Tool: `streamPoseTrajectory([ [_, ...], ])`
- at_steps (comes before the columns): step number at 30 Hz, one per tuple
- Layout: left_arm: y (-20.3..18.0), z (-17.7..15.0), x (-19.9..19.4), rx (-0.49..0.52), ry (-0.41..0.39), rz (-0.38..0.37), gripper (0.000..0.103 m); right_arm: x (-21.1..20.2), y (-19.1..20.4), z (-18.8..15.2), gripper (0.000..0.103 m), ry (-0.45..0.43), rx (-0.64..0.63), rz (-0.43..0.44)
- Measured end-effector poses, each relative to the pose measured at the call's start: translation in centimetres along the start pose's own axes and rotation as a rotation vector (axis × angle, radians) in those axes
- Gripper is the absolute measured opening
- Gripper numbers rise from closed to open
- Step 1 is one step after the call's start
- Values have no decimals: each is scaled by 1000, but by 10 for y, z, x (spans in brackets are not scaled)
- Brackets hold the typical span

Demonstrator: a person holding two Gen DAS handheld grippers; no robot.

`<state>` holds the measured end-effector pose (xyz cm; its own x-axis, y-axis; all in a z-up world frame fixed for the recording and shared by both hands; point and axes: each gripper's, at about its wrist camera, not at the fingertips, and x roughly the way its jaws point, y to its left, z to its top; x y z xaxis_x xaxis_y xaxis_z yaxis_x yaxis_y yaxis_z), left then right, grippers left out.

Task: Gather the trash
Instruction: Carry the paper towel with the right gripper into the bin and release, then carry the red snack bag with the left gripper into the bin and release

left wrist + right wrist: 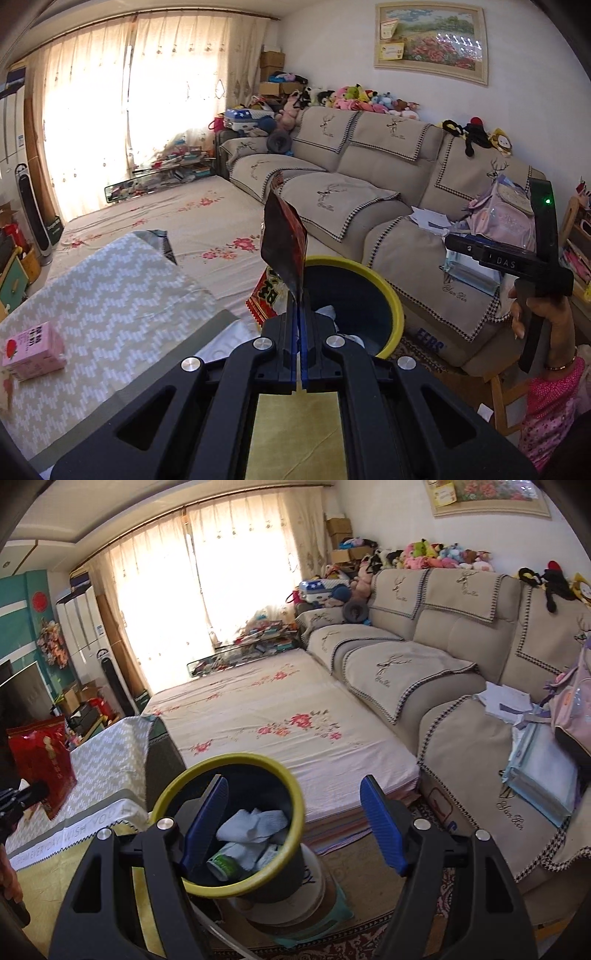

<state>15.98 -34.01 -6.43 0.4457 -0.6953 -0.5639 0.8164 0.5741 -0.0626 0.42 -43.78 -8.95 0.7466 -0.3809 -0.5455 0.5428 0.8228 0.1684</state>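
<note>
My left gripper [300, 295] is shut on the lower corner of a dark red and black snack wrapper [284, 240], which stands up above the fingers. Just beyond it is the dark trash bin with a yellow rim [397, 295]. A red and white wrapper [265, 295] shows behind the left fingers, beside the bin. My right gripper [295, 812] is open with nothing between its blue pads [380, 823]. It hangs over the bin's rim [236, 758]. White tissues [255, 823] and a green and white container [225, 866] lie inside the bin.
A pink carton [33, 350] lies on the zigzag tablecloth [110, 288]. A red bag [40, 760] stands on that table. A person's hand [546, 310] grips the other tool's handle by the beige sofa [369, 147]. A floral-sheeted mattress [277, 709] lies beyond the bin.
</note>
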Motion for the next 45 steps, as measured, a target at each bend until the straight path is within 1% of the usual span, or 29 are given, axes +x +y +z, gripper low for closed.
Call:
streamPoseTrajectory([
  [5,-30,13,47,28,62,-43,2,-8,-24,1,70,-27,29,-19],
  [9,-42,18,83,40,115,-35,2,-8,-36,0,71,-33,42,-37],
  [15,-59,20,126,57,195,-6,2,-4,-49,-3,71,-30,70,-46],
  [21,-75,20,151,74,239,-7,3,-1,-56,-3,71,-27,87,-45],
  [26,-75,13,163,69,272,-4,5,-1,-55,-3,71,-27,89,-43],
  [27,-73,12,164,61,278,2,13,-2,-55,-3,71,-27,88,-43],
  [28,-72,11,166,52,283,4,27,-2,-55,-3,71,-27,88,-43],
  [29,-71,11,166,39,284,6,36,-2,-55,-3,71,-28,88,-43],
  [30,-70,10,166,27,280,13,54,-2,-54,-2,71,-29,88,-42],
  [31,-66,10,162,16,273,23,69,-2,-54,-2,71,-30,88,-41],
  [33,-62,11,154,-7,249,31,75,-2,-51,-1,71,-31,87,-40],
  [35,-57,13,142,-21,216,32,78,-1,-48,-2,71,-30,84,-37],
  [37,-51,17,125,-28,167,53,87,0,-44,-2,71,-25,79,-32],
  [39,-43,17,103,-47,105,80,93,2,-39,-3,71,-19,71,-24],
  [42,-24,17,66,-88,13,113,95,6,-28,-2,71,-9,52,-5],
  [43,-16,16,51,-102,-22,130,98,7,-23,-1,72,-5,46,7],
  [45,0,10,20,-121,-86,168,98,10,-14,0,72,4,34,33],
])
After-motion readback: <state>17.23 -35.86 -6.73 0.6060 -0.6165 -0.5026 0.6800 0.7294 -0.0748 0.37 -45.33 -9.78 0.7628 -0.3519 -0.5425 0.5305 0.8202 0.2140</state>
